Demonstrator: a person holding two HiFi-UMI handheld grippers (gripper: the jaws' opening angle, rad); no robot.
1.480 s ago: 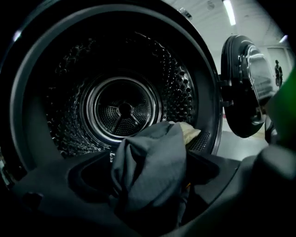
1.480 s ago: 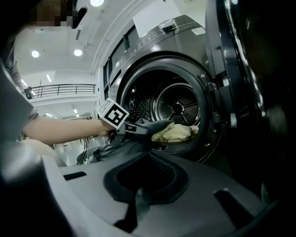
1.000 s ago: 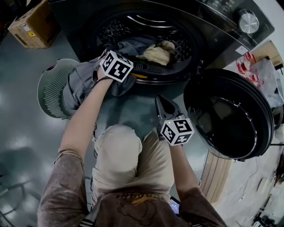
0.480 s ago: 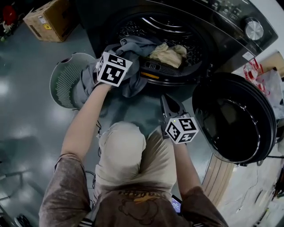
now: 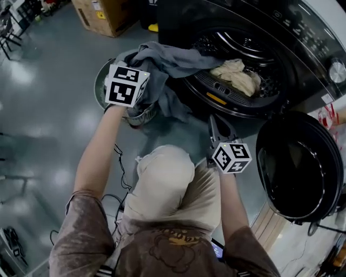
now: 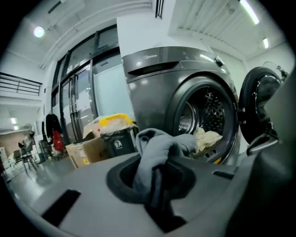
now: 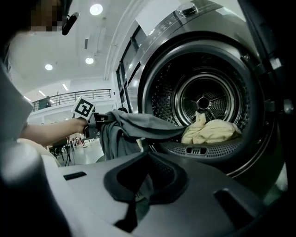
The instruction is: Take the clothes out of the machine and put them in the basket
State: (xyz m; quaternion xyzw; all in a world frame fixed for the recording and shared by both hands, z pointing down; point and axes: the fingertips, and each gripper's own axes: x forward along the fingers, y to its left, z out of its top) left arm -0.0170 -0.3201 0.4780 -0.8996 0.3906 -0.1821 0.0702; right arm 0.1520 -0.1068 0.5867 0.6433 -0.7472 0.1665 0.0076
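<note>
A grey garment [image 5: 162, 62] stretches from the drum mouth of the washing machine [image 5: 259, 38] out to my left gripper [image 5: 135, 81], which is shut on a bunch of it. In the left gripper view the grey cloth [image 6: 155, 159] stands pinched up out of the jaws of the left gripper [image 6: 157, 185]. The garment hangs over the round pale basket [image 5: 100, 84] on the floor left of the machine. A cream cloth [image 5: 235, 76] lies inside the drum. My right gripper [image 5: 215, 123] hovers before the drum, shut and holding nothing; from it I see the cream cloth [image 7: 212, 129].
The machine's round door [image 5: 300, 167] stands open at the right. A cardboard box [image 5: 105, 13] sits on the floor behind the basket, with a black bin [image 6: 118, 141] next to it. The person's knees [image 5: 167, 178] are below the grippers.
My left gripper has drawn the grey garment out of the drum mouth, up and to the left over the basket. The right gripper has shifted a little toward the drum.
</note>
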